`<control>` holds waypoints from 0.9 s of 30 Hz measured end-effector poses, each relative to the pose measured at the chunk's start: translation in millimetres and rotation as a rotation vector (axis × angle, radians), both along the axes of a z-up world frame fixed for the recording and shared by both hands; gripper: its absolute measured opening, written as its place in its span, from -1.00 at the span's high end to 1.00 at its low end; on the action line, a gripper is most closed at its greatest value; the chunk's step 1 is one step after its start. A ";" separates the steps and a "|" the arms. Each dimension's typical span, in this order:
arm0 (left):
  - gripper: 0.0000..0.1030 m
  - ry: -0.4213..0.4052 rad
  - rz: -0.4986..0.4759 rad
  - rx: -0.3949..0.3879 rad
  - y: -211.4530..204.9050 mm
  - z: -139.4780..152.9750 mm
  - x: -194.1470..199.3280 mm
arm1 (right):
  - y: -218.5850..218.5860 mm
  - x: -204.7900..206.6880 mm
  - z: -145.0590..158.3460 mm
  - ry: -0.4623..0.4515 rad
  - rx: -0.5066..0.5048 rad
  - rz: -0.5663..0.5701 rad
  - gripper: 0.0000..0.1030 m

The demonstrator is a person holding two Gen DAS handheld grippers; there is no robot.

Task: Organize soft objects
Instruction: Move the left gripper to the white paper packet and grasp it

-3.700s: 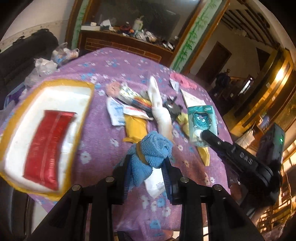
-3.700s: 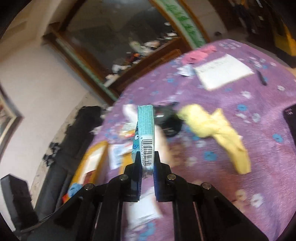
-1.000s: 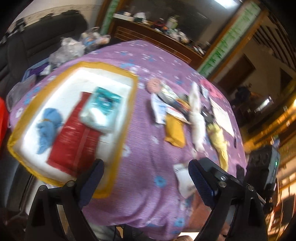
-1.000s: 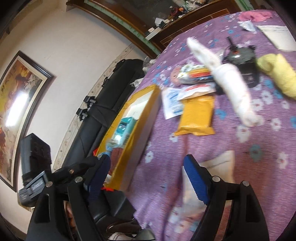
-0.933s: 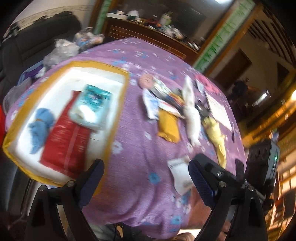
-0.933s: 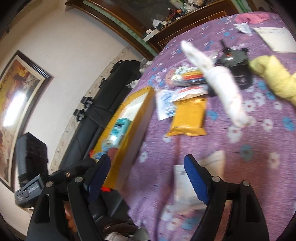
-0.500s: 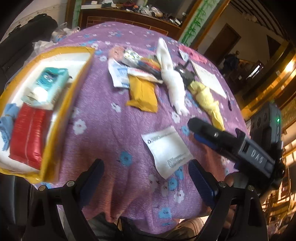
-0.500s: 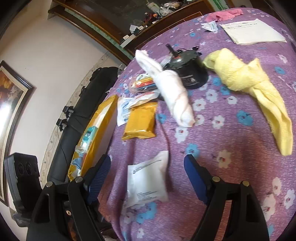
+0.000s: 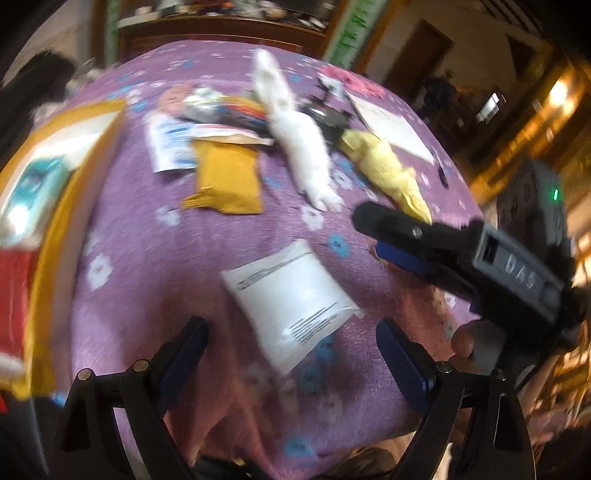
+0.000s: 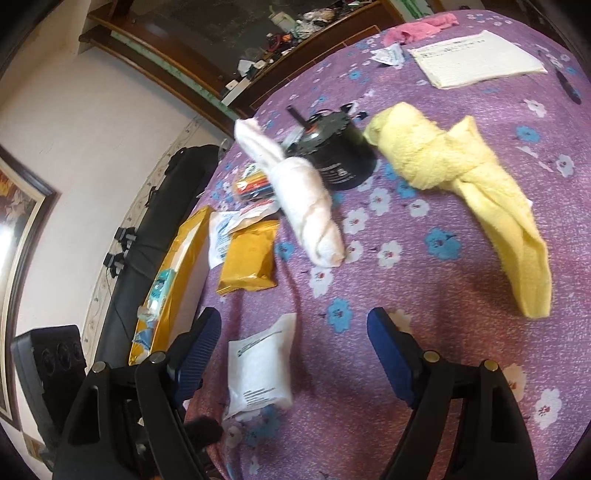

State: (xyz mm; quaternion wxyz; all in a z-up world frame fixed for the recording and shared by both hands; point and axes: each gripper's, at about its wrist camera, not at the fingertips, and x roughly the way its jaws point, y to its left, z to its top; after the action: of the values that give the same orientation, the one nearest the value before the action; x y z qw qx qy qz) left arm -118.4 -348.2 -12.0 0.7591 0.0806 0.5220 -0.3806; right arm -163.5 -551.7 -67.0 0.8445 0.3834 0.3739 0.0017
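Both grippers are open and empty. My left gripper [image 9: 291, 332] hovers over a white soft pack [image 9: 291, 295] on the purple flowered tablecloth. My right gripper [image 10: 295, 328] is above the same white pack [image 10: 258, 373] and shows in the left wrist view [image 9: 424, 236] at right. A rolled white towel [image 10: 306, 206], a knotted yellow towel [image 10: 465, 184] and an orange pouch [image 10: 251, 258] lie beyond. The yellow-rimmed tray [image 9: 55, 206] at left holds a teal tissue pack [image 9: 33, 181] and a red pack [image 9: 14, 291].
A black round device [image 10: 340, 155] stands between the two towels. Snack wrappers [image 9: 229, 107], a white sachet [image 9: 170, 144], a paper sheet [image 10: 476, 59] and a pink cloth [image 10: 417, 27] lie further back. A black sofa [image 10: 162, 206] is beyond the tray.
Both grippers, which earlier held a blue cloth and the teal pack, are open and empty. Both have swung from the tray toward the white pack and towels.
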 end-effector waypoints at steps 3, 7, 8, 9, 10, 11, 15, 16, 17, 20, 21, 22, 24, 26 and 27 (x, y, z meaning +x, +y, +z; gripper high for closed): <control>-0.83 -0.005 -0.014 0.034 -16.2 -7.4 2.4 | -4.3 -1.1 0.3 0.004 -0.005 -0.012 -0.57; -0.83 0.046 0.019 0.040 -26.7 -18.0 15.6 | -8.4 -3.6 -0.7 0.008 -0.003 -0.027 -0.57; -0.83 0.048 0.028 0.047 -27.8 -20.4 18.1 | -8.5 -4.2 -0.8 0.010 -0.003 -0.030 -0.57; -0.83 0.026 0.029 0.043 -29.0 -20.0 18.5 | -9.2 -4.4 -1.3 0.012 -0.002 -0.034 -0.57; -0.83 0.019 0.025 0.051 -31.0 -20.7 18.6 | -9.7 -4.4 -1.3 0.012 -0.001 -0.034 -0.57; -0.83 0.010 0.018 0.059 -32.2 -20.7 17.5 | -9.6 -4.3 -1.1 0.013 -0.002 -0.034 -0.57; -0.80 -0.048 -0.008 0.084 -31.5 -22.9 5.8 | -10.4 -4.7 -1.0 0.016 -0.006 -0.038 -0.57; -0.79 -0.058 -0.016 0.089 -30.6 -22.8 1.7 | -10.6 -5.1 -1.0 0.016 -0.007 -0.040 -0.57; -0.79 -0.059 -0.026 0.087 -29.7 -23.2 -3.6 | -10.8 -5.3 -1.5 0.018 -0.008 -0.040 -0.57; -0.74 -0.039 -0.034 0.051 -28.0 -21.6 -11.0 | -11.7 -5.1 -4.1 0.023 -0.002 -0.046 -0.57; -0.74 -0.050 -0.041 0.052 -30.3 -22.4 -12.7 | -11.7 -5.3 -4.9 0.024 0.000 -0.048 -0.57; -0.74 -0.071 -0.045 0.064 -32.5 -23.6 -13.4 | -11.7 -5.4 -5.6 0.026 0.002 -0.050 -0.57; -0.74 -0.113 -0.061 0.089 -36.0 -25.1 -15.6 | -11.2 -6.1 -5.9 0.029 0.002 -0.052 -0.57; -0.74 -0.128 -0.078 0.100 -38.7 -26.3 -17.9 | -11.2 -7.2 -5.0 0.030 -0.002 -0.054 -0.57; -0.74 -0.131 -0.082 0.099 -38.5 -26.3 -18.3 | -11.6 -8.0 -4.9 0.030 -0.003 -0.055 -0.57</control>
State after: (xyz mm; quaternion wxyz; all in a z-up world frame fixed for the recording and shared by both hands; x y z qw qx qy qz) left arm -136.7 -386.7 -38.3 0.7704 0.1640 0.4856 -0.3792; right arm -171.5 -563.2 -72.0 0.8391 0.3922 0.3758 -0.0282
